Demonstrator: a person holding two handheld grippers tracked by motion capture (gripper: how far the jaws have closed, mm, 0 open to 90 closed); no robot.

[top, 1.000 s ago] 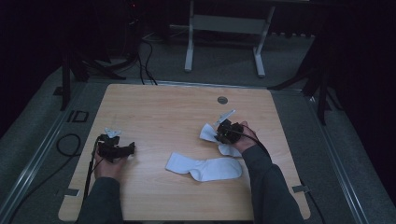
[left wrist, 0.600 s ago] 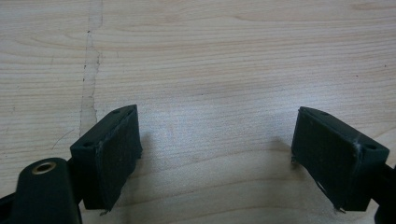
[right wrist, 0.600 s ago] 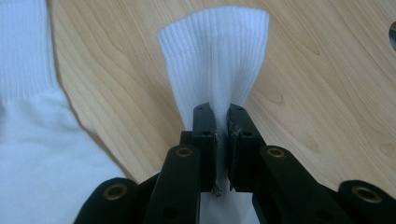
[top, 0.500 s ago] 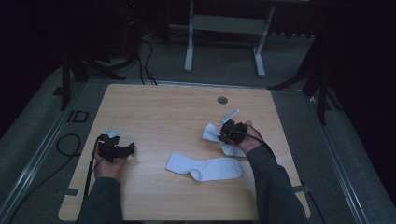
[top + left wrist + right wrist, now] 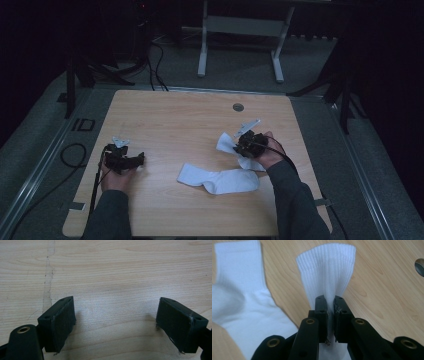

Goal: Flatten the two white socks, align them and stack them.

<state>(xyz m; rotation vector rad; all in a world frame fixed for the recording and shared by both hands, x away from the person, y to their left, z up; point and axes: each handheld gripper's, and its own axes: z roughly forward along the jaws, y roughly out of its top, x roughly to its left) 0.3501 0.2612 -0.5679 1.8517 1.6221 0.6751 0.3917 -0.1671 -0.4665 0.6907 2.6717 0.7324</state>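
**Right claw lifts one sock by the cuff; its mate lies flat**

Held sock [image 5: 328, 272]: white, ribbed cuff fanned out above the jaws in the right gripper view, fabric pinched between the two black pads. In the high view it hangs at the right claw [image 5: 248, 143], toward the right side of the surface [image 5: 175, 120], part trailing down to the wood under the hand.

Second sock [image 5: 217, 178]: white, lying flat and stretched out near the front middle of the surface, just beside the held one; whether they touch I cannot tell. In the right gripper view it sits to the left of the jaws.

Right claw: nearly closed, clamped on the cuff of the held sock.

Left claw [image 5: 122, 322]: jaws wide apart over bare wood, nothing between them. In the high view it sits at the left of the surface, well apart from both socks.

Progress, as judged: looks like pairing or folding the socks. One sock is gripped and partly raised; the other is untouched. Still to come, likely: bringing the two together, with the left claw joining in.

Against the earlier frames: the right hand has shifted slightly, carrying the sock with it. Left hand and the flat sock unchanged.
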